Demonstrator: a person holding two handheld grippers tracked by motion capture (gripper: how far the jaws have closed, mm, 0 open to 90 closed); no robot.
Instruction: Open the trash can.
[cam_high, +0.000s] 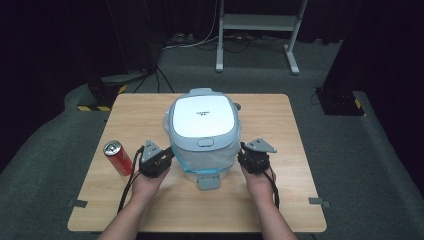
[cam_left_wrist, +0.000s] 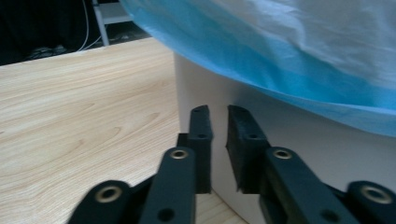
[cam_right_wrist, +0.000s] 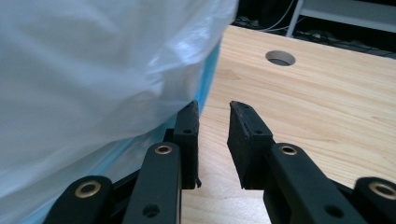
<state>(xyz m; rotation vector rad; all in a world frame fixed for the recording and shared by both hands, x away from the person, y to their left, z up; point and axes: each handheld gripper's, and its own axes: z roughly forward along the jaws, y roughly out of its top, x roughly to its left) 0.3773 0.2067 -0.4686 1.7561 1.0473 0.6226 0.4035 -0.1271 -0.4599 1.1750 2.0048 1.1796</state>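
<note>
Both tools have their jaws a narrow gap apart with nothing between them. The left tool (cam_high: 167, 156) and right tool (cam_high: 243, 151) flank the rice cooker (cam_high: 202, 132), whose thin plastic bag (cam_high: 210, 159) sits just beside each tip. That film looks soft and slippery, so I'd pinch the loose blue hem. The cooker looks heavy and stiff, mid-desk (cam_high: 280, 195).

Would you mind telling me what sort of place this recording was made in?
Probably a lab or recording studio: black curtains surround a lone wooden table, with floor cables and a white equipment stand behind.
</note>
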